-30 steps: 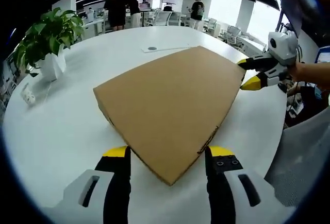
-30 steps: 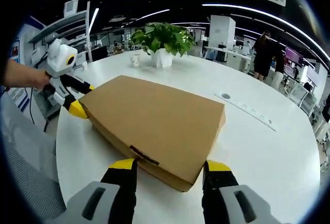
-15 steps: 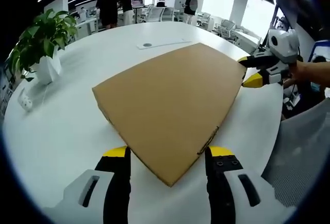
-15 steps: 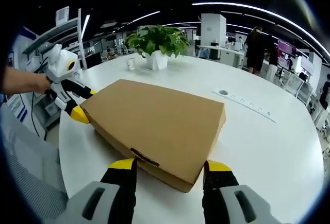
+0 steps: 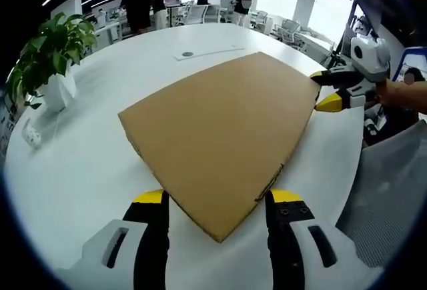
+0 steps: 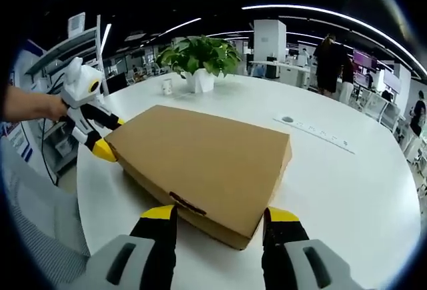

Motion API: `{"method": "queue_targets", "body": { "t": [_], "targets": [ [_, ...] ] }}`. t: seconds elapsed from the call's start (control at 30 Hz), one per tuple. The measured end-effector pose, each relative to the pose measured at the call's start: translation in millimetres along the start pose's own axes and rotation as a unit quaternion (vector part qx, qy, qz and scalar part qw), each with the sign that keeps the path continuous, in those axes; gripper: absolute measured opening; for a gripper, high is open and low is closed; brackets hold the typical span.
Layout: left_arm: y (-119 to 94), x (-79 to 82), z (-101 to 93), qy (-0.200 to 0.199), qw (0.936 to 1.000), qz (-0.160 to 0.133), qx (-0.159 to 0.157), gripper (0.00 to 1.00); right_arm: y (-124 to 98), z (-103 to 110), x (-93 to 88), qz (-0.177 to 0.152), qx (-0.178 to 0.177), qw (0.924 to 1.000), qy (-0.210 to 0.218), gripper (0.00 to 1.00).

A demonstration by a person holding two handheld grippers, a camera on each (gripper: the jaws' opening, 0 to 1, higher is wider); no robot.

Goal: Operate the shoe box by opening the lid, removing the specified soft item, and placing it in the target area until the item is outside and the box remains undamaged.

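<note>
In the left gripper view your left gripper [image 5: 217, 200] sits low in front of you with its two yellow-tipped jaws spread wide, one on each side of the nearest corner of the shoe box [image 5: 220, 133]. The corner pokes into the gap between the jaws, and you cannot tell from here whether either jaw actually touches the cardboard. In the right gripper view your right gripper [image 6: 217, 217] is set the same way at another corner: jaws apart, the box corner between them, nothing clamped.

The box is a flat brown cardboard one, lying on the white round table [image 5: 80, 163] with its lid closed and flush. A small dark tab or label shows on the side edge next to each near corner. Whatever is inside is hidden.

Further out in the left gripper view, your right gripper comes in from the right at the far corner of the box, a hand [image 5: 403, 95] behind it, its yellow tips split above and below the box edge. In the right gripper view your left gripper appears at the left, at the box's far corner, likewise with its tips parted around the edge.

Beyond the box a potted plant [image 6: 199, 57] in a white pot stands on the table, well apart from it, with a small white cup [image 6: 167, 87] just beside it. A round grommet [image 6: 287, 119] sits in the tabletop past the box. At the back, people [image 6: 328, 63] stand among office desks under long ceiling lights.
</note>
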State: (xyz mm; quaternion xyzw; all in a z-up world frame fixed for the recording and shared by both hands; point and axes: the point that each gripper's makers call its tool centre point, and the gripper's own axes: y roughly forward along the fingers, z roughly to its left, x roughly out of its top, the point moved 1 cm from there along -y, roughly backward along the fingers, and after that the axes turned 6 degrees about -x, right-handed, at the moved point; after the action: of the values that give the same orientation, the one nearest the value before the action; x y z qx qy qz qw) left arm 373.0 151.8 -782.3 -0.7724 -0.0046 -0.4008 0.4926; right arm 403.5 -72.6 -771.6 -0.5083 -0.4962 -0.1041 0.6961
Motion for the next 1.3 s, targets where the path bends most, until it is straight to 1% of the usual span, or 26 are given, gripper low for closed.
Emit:
{"method": "queue_targets", "body": {
  "t": [0.23,0.47,0.7,1.3],
  "targets": [
    [-4,-4.7,2.2,0.009,0.9999,0.005,-0.005,0.59,-4,8,-0.9,0.002,0.003,0.9998,0.017,0.47],
    [-7,-8.0,4.0,0.016,0.9998,0.011,-0.010,0.59,-7,15,-3.0,0.001,0.002,0.9997,0.024,0.47],
    [-11,-11.6,6.0,0.028,0.9993,0.017,-0.016,0.59,-12,22,-6.6,0.005,0.006,0.9998,0.021,0.44],
    [-16,-17.1,10.9,0.051,0.9980,0.027,-0.026,0.59,-20,38,-12.3,0.007,0.015,0.9997,0.020,0.43]
  ]
}}
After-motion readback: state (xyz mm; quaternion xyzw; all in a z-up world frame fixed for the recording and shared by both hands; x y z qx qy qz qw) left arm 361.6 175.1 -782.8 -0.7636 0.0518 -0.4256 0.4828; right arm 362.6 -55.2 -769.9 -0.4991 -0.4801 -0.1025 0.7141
